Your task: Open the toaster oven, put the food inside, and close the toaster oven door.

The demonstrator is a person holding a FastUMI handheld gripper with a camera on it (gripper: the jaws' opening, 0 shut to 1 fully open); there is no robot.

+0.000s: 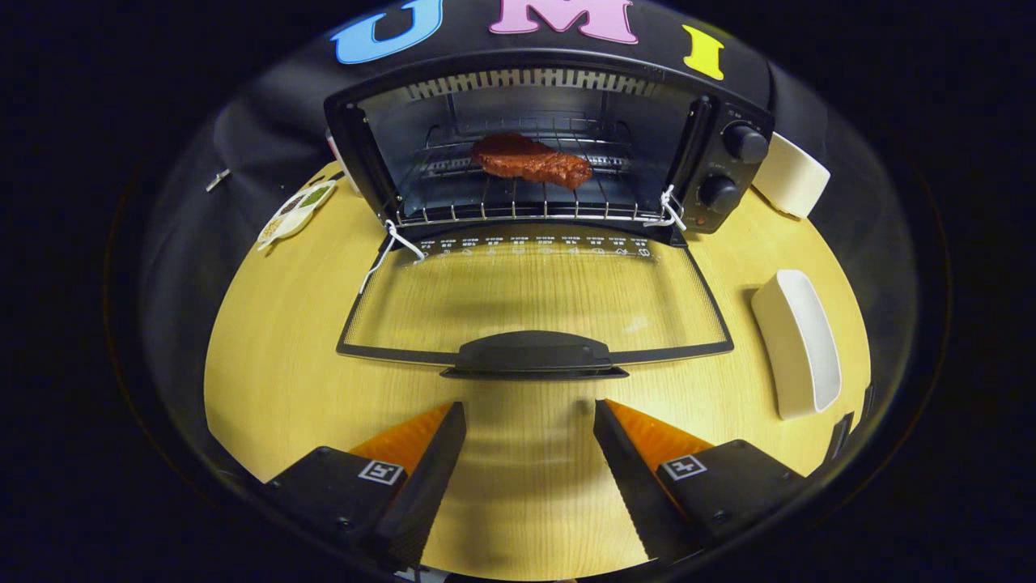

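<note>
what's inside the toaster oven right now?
A reddish-brown piece of food lies on the wire rack inside the toaster oven; door folded down. Under the rack is too dark to tell. Gripper open, empty.

Bare table lies between spread jaws and door handle.

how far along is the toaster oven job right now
Done: the toaster oven is open and the meat lies on its rack. In hand: nothing; the gripper is open, just short of the door handle. Left: lifting the glass door shut.
</note>
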